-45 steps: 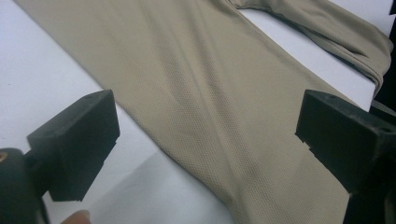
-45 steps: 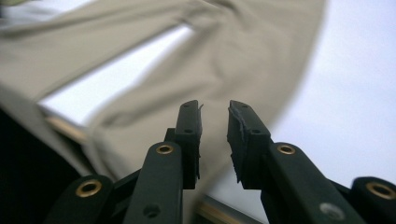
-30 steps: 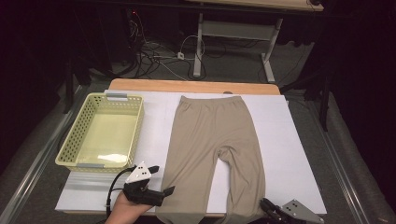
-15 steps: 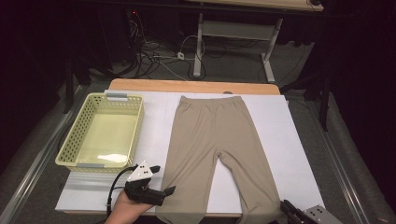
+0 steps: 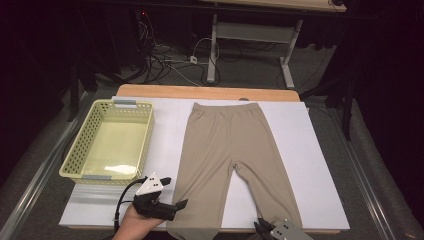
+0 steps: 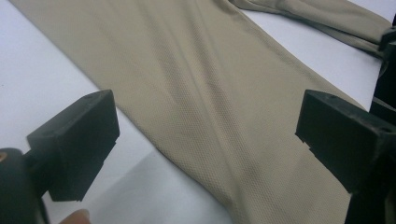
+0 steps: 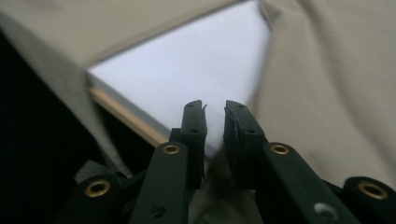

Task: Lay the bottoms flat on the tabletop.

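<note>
Beige pants (image 5: 225, 145) lie flat on the white sheet (image 5: 305, 145), waistband far, legs toward me. My left gripper (image 5: 175, 191) is held by a hand at the near edge, open, just left of the left leg's hem. In the left gripper view its jaws (image 6: 205, 126) stand wide apart over the beige fabric (image 6: 187, 70). My right gripper (image 5: 261, 227) sits at the near edge beside the right leg's hem. Its jaws (image 7: 215, 114) have just been opening. A narrow gap stands between them with nothing in it, and the fabric (image 7: 327, 93) lies to the right.
A pale yellow mesh basket (image 5: 146, 140) stands on the sheet's left side. The table's wooden edge (image 5: 200, 91) shows at the back. Cables and desk legs (image 5: 214, 50) are on the dark floor beyond. Bare white sheet lies between the pant legs (image 7: 187, 60).
The right gripper moved right along the near edge, then back left to the inner side of the right leg's hem. That leg's lower end now lies straighter. The left gripper stayed put.
</note>
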A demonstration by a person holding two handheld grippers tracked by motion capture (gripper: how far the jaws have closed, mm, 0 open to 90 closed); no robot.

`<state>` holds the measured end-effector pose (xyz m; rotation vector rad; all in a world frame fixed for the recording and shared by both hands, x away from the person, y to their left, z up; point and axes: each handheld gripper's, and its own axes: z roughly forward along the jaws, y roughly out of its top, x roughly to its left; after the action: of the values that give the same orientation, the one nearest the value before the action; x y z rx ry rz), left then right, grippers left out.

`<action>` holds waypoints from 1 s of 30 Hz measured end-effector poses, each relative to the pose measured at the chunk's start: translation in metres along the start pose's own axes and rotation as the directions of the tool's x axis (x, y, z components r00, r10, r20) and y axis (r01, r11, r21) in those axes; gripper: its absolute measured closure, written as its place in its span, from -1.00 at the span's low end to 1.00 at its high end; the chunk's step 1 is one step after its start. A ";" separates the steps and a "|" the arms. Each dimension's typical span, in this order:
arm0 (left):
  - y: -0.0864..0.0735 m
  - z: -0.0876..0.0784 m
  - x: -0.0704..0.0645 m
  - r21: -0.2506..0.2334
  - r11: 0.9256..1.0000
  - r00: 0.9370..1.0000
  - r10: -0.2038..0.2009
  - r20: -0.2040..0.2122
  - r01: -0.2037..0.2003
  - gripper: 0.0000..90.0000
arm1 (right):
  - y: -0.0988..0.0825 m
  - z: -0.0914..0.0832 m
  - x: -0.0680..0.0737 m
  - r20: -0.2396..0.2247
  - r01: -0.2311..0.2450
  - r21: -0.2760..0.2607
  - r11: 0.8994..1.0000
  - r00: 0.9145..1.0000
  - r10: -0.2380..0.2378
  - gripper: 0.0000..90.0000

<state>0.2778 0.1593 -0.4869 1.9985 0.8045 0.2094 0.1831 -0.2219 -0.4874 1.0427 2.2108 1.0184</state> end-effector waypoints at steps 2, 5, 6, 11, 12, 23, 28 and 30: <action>0.000 0.000 0.000 0.000 1.000 1.000 -0.001 0.001 0.001 -0.88 | -0.001 0.002 -0.004 0.015 -0.014 0.009 1.000 1.000 0.013 0.74; 0.000 0.000 0.000 0.002 1.000 1.000 0.000 0.000 0.000 -0.88 | -0.004 0.004 -0.008 0.017 -0.018 0.006 1.000 1.000 0.018 0.95; 0.000 0.000 0.000 0.002 1.000 1.000 0.000 -0.001 0.000 -0.88 | -0.004 0.004 -0.008 0.017 -0.017 0.008 1.000 1.000 0.017 0.98; 0.000 0.000 0.000 0.001 1.000 1.000 0.000 -0.001 0.000 -0.88 | 0.001 -0.006 -0.006 -0.004 -0.004 -0.036 0.999 1.000 0.004 0.99; 0.000 0.000 0.000 0.001 1.000 1.000 0.000 -0.001 0.000 -0.88 | 0.003 -0.010 -0.005 -0.007 -0.001 -0.053 0.999 1.000 0.001 0.99; 0.000 0.000 0.000 -0.001 1.000 1.000 0.001 -0.002 -0.001 -0.88 | 0.001 -0.017 0.011 -0.093 0.050 -0.054 0.997 0.994 -0.055 0.98; 0.000 0.000 0.000 -0.002 1.000 1.000 0.000 -0.001 0.000 -0.88 | 0.000 -0.010 0.016 -0.121 0.065 -0.023 0.998 0.990 -0.067 0.88; 0.000 -0.001 0.000 -0.004 1.000 1.000 -0.001 0.000 0.001 -0.89 | 0.001 -0.012 0.011 -0.111 0.041 -0.042 0.998 0.993 -0.045 0.75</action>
<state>0.2773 0.1598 -0.4868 1.9943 0.8043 0.2110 0.1685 -0.2176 -0.4804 0.9378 2.2821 1.1213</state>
